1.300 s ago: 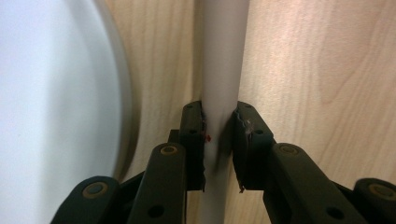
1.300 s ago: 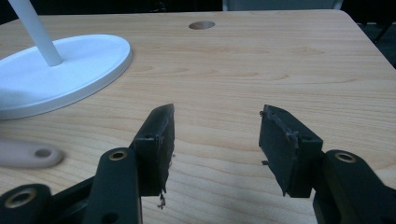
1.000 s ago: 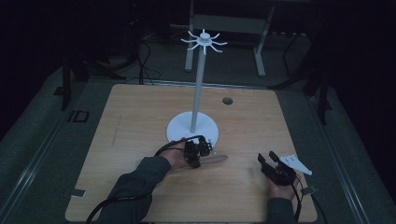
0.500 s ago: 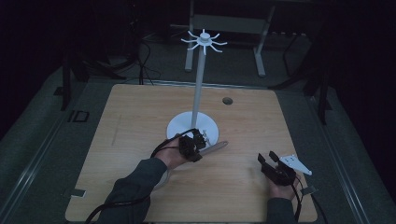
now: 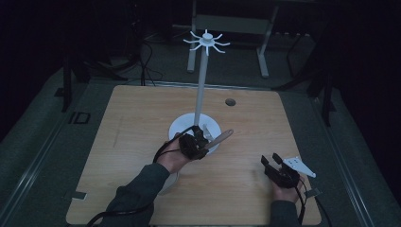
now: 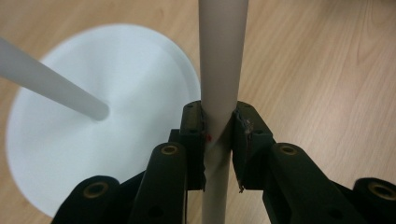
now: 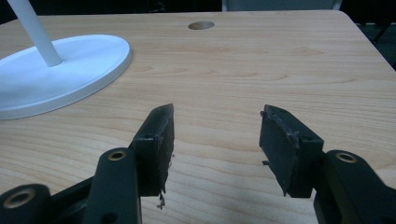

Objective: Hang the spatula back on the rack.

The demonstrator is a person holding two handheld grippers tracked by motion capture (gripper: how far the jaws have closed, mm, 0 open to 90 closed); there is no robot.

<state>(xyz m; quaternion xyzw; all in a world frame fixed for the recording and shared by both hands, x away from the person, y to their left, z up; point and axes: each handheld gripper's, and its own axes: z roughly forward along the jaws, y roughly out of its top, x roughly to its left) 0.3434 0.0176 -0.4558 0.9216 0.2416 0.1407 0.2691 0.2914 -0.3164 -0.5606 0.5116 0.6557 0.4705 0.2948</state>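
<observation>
The pale stick [image 6: 219,70] runs off the top and bottom edges of the left gripper view, ends unseen.

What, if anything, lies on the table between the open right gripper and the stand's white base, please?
Nothing: in the right gripper view, only bare wooden table stretches from the right gripper to the white base. The high view shows the same.

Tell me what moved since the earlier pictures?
The left gripper lifted the pale stick it holds; the stick's far end now tips up beside the white stand. The grip stayed shut. The right gripper stayed open, resting on the table; the stand did not move.
</observation>
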